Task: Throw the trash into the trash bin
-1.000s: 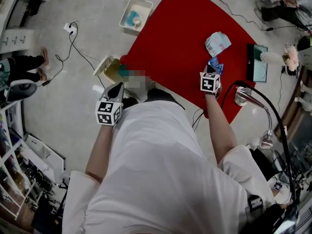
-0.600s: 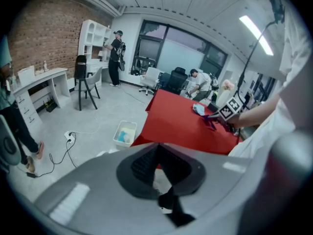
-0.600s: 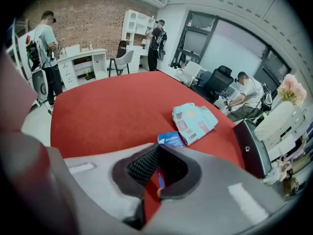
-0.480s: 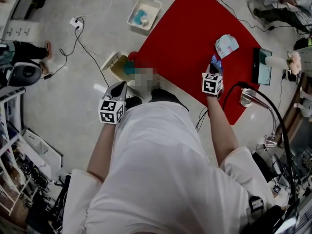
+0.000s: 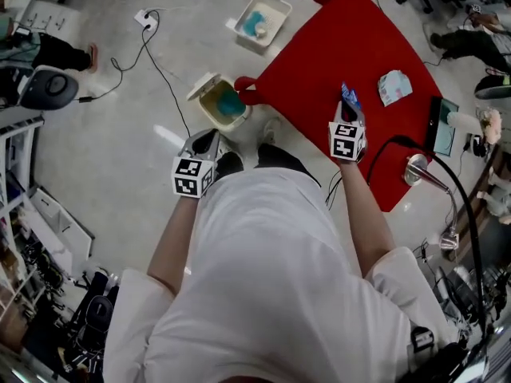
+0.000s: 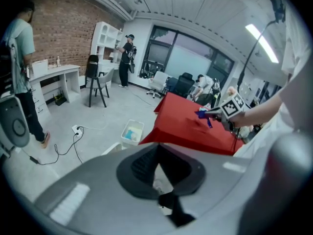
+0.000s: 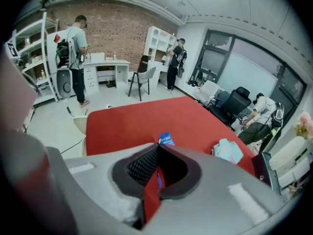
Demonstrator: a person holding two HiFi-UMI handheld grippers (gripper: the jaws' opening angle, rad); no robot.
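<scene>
- The right gripper (image 5: pixel 350 110), centre right in the head view, is clamped tight on one end of a blue wrapper (image 5: pixel 348 96) over the red table (image 5: pixel 319 62). Pinching it at the end probably lets it drop cleanly on release.
- The wrapper's long axis runs in line with the jaws, and its free end juts past the tips toward the top of the frame.
- The trash bin (image 5: pixel 209 106) stands on the floor at upper centre-left, off the table's corner and well apart from the wrapper. Its lid is flipped open, apparently ready to receive.
- The left gripper (image 5: pixel 209 138), just below the bin, has its jaws together on nothing and seems idle.
- A pale packet (image 5: pixel 394 86) lies on the table at upper right, likely next.
</scene>
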